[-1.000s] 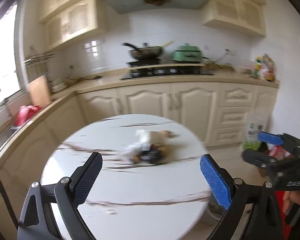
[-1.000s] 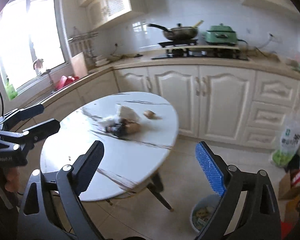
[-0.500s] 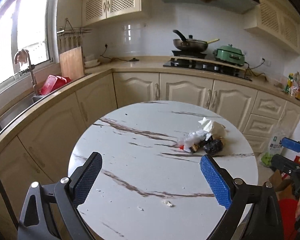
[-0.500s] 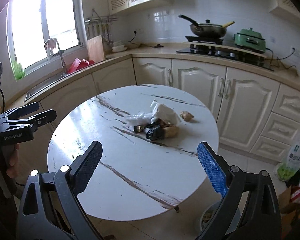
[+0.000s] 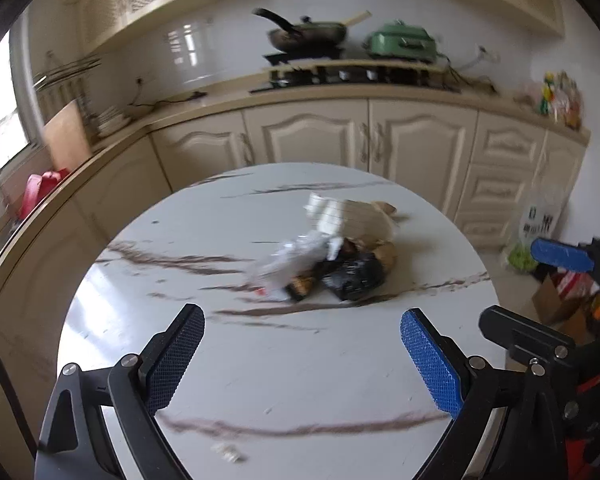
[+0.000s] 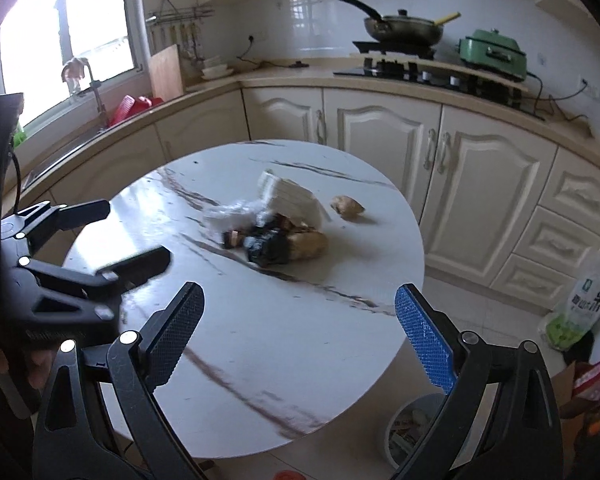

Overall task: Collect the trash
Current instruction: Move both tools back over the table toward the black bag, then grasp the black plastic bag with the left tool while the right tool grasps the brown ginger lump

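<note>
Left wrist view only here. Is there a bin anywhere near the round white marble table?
Observer: Yes. The right wrist view shows a pale round waste bin on the floor below the round white marble table's near right edge, with scraps already inside.
Operator: Anything lying apart from the main trash pile?
Observer: A small brown lump sits by itself on the table, right of the white folded paper, not touching it.
Operator: Is the right gripper carrying anything?
Observer: No. The right gripper is open and empty, above the table's near edge.
</note>
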Available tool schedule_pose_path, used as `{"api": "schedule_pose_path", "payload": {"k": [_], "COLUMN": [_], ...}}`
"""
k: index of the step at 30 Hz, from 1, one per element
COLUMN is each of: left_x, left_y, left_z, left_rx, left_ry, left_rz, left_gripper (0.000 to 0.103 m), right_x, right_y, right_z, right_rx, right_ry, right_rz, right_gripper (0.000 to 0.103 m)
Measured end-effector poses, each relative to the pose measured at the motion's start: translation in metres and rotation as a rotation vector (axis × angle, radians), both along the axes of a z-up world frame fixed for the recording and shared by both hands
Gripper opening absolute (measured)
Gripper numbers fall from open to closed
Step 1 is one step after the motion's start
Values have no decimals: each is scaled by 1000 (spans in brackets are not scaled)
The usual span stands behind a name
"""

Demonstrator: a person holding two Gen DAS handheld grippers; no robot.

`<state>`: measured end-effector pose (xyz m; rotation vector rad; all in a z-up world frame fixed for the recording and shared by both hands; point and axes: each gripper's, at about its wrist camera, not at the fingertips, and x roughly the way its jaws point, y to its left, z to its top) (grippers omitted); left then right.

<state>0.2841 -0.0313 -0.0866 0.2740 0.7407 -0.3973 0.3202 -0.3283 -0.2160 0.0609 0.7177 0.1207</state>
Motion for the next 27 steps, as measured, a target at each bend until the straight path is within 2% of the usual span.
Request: {"api": "schedule_pose_path", "payload": {"k": [4,8,11,13,15,17,18,19,21,24,27], "left_x": [31,63,82,97,113,125,126,128,131,129,120], "left_y": [-32,-58,-72,-77,-82,-85,-85,-85,-79,-60,-37], "left_z": [-21,-41,-54,-62,-66,-70,-72,-76,-77,-71,-60], "left_rx": [56,73,81,78,63,38,37,45,36,-15,-52], "left_ry": [37,76,97,117,133,136,139,146,139,154,129], "left_rz": [-21,-39,-64,-57,-57,-71,-76,-76,-63,-40,-18], "left_gripper": [96,92,85,74,72,70,56,49,42,40,40], "right_x": [14,25,31,34,37,39,41,44,47,52,56], "right_y": [-22,-40,-49,-54,-56,-57,-59,-59,-57,-52,-44], "right_z": [-16,-30,-38,-41,-44,-46,-47,-48,-48,-48,-48], "right_rx": [12,39,49,55,60,65,69,74,77,75,77], "right_ry": [26,45,60,66,69,71,74,79,80,85,91], "right_rz": [-20,-27,-32,-34,-35,-31,-31,-30,-26,-19,-3], "right_gripper": [96,96,96,96,96,96,96,96,96,96,96]}}
